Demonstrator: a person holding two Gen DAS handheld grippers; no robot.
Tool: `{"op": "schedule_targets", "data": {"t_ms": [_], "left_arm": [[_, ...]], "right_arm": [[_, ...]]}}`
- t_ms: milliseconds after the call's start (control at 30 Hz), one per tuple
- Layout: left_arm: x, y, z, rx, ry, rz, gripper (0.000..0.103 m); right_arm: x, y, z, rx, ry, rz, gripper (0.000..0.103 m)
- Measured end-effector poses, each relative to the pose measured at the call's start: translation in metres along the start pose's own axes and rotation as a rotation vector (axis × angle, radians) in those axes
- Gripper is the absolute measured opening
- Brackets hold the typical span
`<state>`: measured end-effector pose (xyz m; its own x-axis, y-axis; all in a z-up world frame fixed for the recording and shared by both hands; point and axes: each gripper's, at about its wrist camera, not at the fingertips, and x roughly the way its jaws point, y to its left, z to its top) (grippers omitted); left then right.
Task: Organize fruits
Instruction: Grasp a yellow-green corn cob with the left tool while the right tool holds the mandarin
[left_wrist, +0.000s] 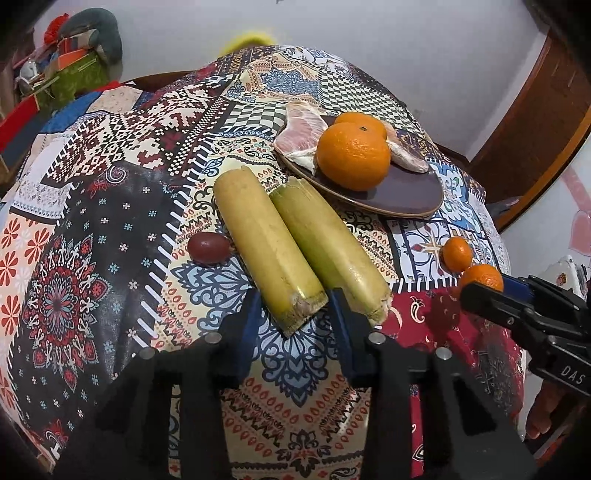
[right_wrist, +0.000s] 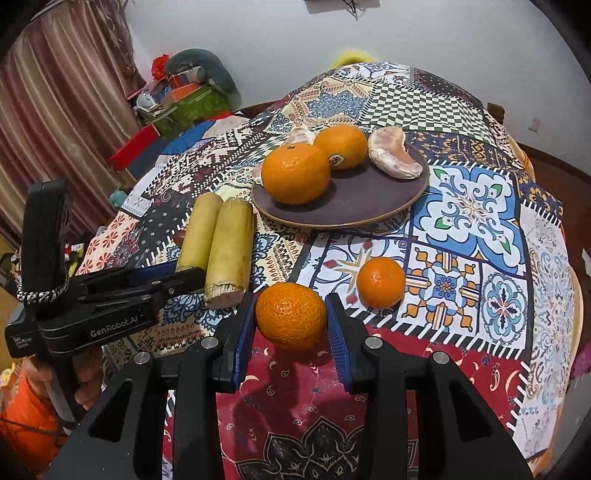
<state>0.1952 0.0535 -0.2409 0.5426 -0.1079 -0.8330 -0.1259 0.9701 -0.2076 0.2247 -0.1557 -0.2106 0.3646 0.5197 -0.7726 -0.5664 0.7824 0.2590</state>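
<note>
Black tool, blue pads, silver screws
</note>
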Motion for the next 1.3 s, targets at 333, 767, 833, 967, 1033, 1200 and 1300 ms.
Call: {"op": "schedule_targets", "data": {"t_ms": [333, 767, 833, 967, 1033, 1200, 1300], "left_arm": [[-0.028, 0.006, -0.021, 0.062, 0.01, 0.014, 0.033], [-0.053, 0.014, -0.038, 0.126, 0.049, 0.024, 0.031], [-0.053, 0.015, -0.035, 0.118, 0.05, 0.019, 0.032], [-0.049, 0.016, -0.026, 0.094, 0.06, -0.006, 0.033], [-0.047, 0.012, -0.023, 0.106, 0.057, -0.018, 0.034], [-0.049, 0.002, -0.014, 0.129, 0.031, -0.029, 0.05], [-0.042, 0.0, -0.006, 0.144, 0.031, -0.008, 0.051]], "right_arm": [[-0.007, -0.002, -0.003, 0.004, -0.009, -0.011, 0.034], [-0.018, 0.004, -0.007, -0.006, -0.027, -0.008, 0.035], [-0.02, 0.003, -0.007, -0.006, -0.029, -0.011, 0.035], [-0.021, 0.0, -0.007, 0.003, -0.034, -0.014, 0.035], [-0.02, -0.003, -0.007, 0.007, -0.034, -0.015, 0.035], [-0.016, -0.007, -0.008, 0.015, -0.024, -0.018, 0.035], [-0.013, -0.008, -0.009, 0.021, -0.018, -0.017, 0.035]]}}
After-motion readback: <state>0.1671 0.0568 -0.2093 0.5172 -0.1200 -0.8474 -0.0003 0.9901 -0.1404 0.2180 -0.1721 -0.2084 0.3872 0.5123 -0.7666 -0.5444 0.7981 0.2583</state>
